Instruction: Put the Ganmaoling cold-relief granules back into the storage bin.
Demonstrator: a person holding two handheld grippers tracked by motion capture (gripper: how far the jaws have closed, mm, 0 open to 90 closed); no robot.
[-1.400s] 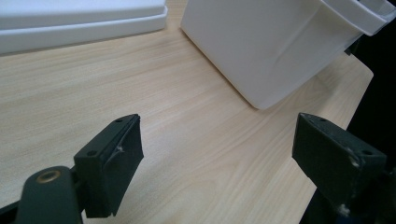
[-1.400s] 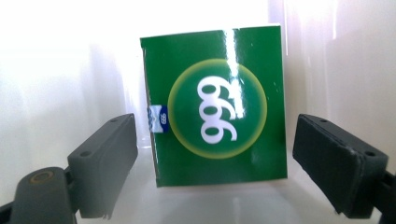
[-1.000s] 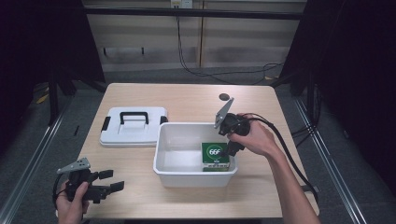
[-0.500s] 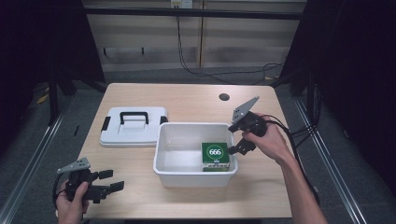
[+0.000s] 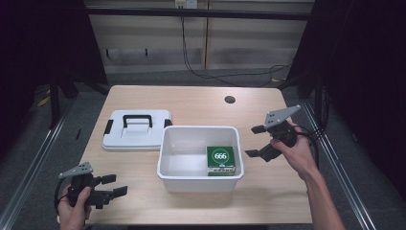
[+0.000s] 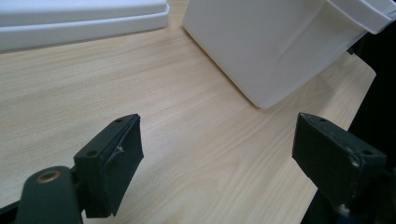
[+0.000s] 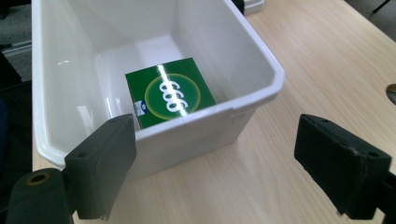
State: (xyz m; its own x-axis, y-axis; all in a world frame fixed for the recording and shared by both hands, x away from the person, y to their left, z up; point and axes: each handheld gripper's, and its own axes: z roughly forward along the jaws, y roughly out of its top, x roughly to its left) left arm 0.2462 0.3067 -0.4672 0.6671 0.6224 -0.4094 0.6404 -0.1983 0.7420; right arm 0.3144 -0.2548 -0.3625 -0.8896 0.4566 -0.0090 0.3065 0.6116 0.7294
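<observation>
While the green box (image 5: 220, 160) lies inside the white bin (image 5: 165, 148), the right gripper (image 5: 257, 142) hovers beside it, jaws wide. Left gripper (image 5: 114, 185) is wide too.

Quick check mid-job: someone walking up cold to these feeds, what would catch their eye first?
Probably the green box marked 666, lying in the right end of the open white bin at mid-table. Next, the bin's white lid with its black handle, flat on the table to the bin's left. The right gripper hangs open beside the bin; the left gripper is open at the near left corner.
</observation>
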